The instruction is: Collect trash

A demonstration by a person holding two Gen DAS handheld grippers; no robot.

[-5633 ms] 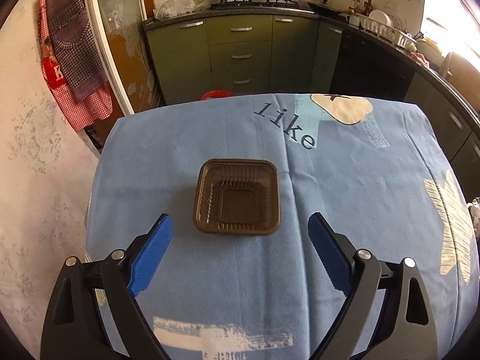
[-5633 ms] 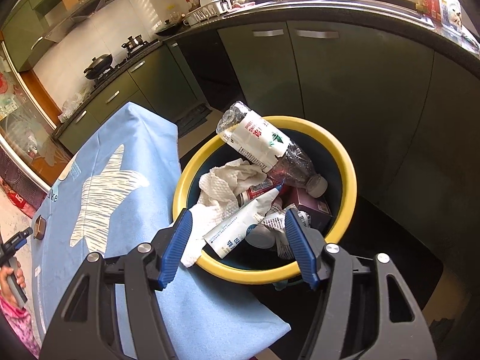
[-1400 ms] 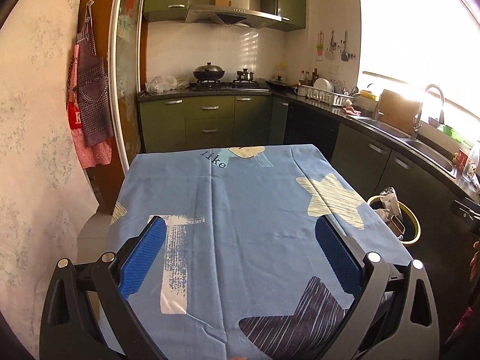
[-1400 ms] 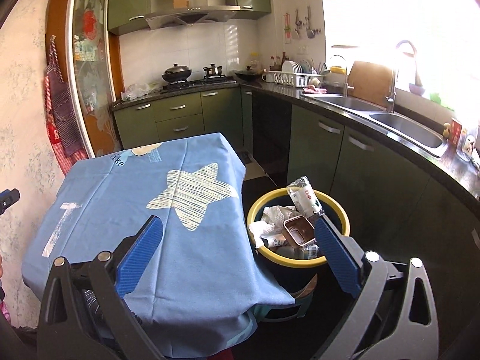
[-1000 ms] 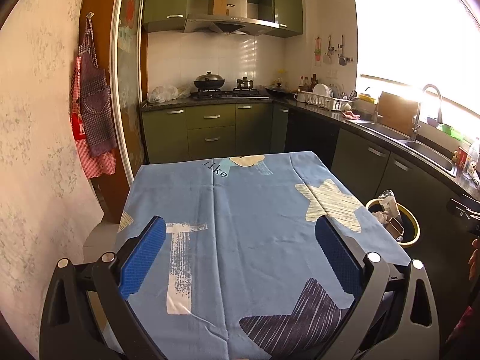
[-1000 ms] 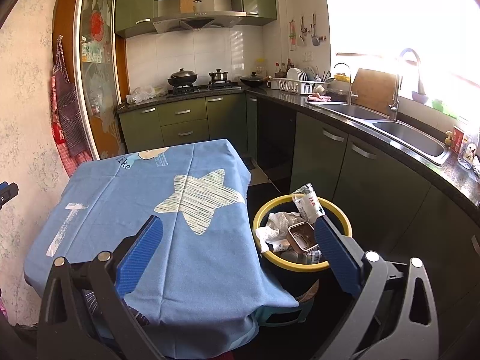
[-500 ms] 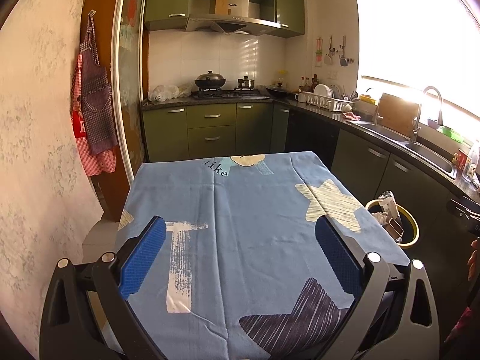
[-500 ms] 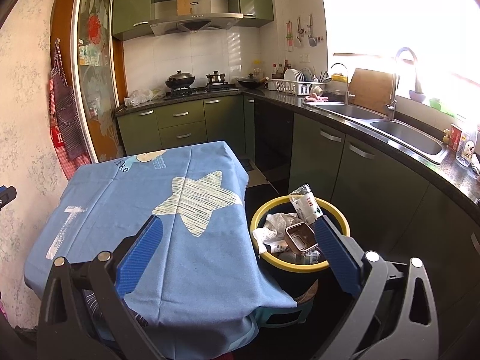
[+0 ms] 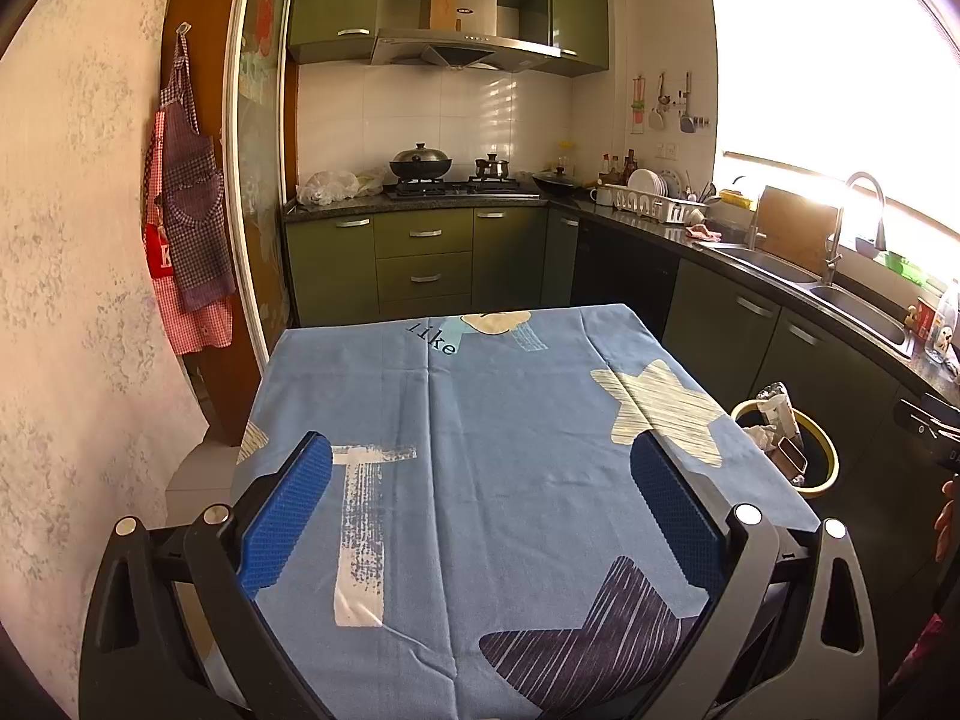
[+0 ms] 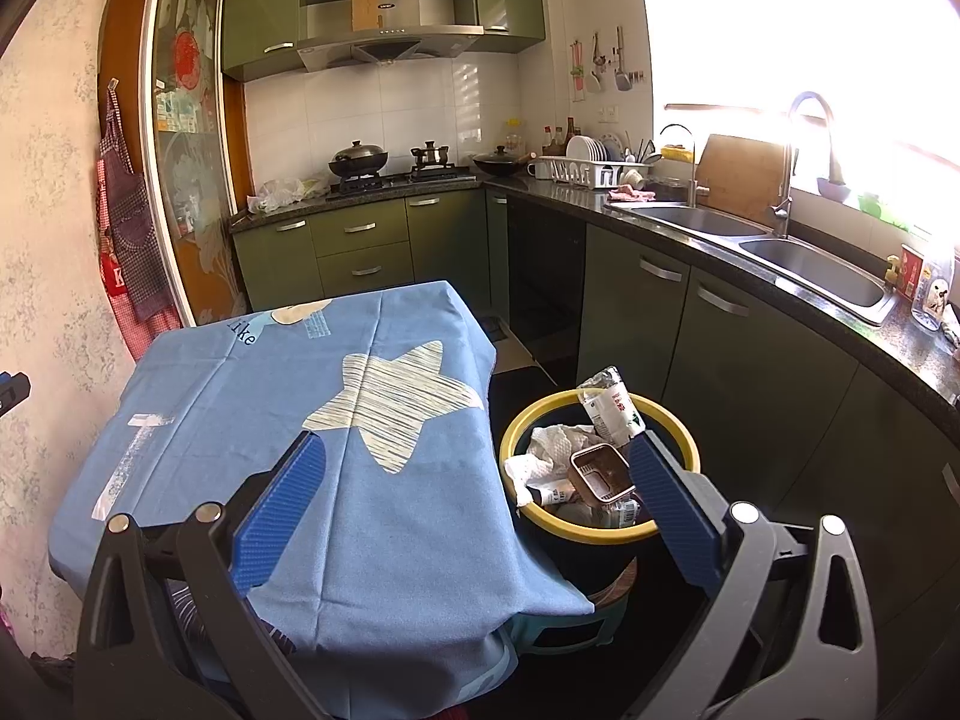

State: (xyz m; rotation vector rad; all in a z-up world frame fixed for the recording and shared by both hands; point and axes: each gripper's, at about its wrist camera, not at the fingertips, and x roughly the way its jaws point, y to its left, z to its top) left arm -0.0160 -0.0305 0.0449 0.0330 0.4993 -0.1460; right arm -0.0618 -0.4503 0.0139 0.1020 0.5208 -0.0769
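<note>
A yellow-rimmed bin [image 10: 666,420] stands on the floor right of the table; it also shows in the left wrist view [image 9: 825,456]. It holds a brown plastic tray [image 10: 600,471], a crushed bottle [image 10: 609,411], crumpled paper [image 10: 549,450] and other trash. The table under a blue cloth [image 9: 498,450] shows no loose items. My left gripper [image 9: 480,516] is open and empty, held above the table's near edge. My right gripper [image 10: 474,510] is open and empty, held above the table's right corner, near the bin.
Green kitchen cabinets [image 9: 420,264] run along the back and right, with a stove [image 9: 456,183], a dish rack [image 10: 594,171] and a sink [image 10: 804,267]. Aprons [image 9: 186,228] hang on the left wall. A dark floor gap [image 10: 528,348] separates table and cabinets.
Since 5.6 s ago the brown tray has gone from the table into the bin, and both grippers have pulled back. In the last second both views hardly move.
</note>
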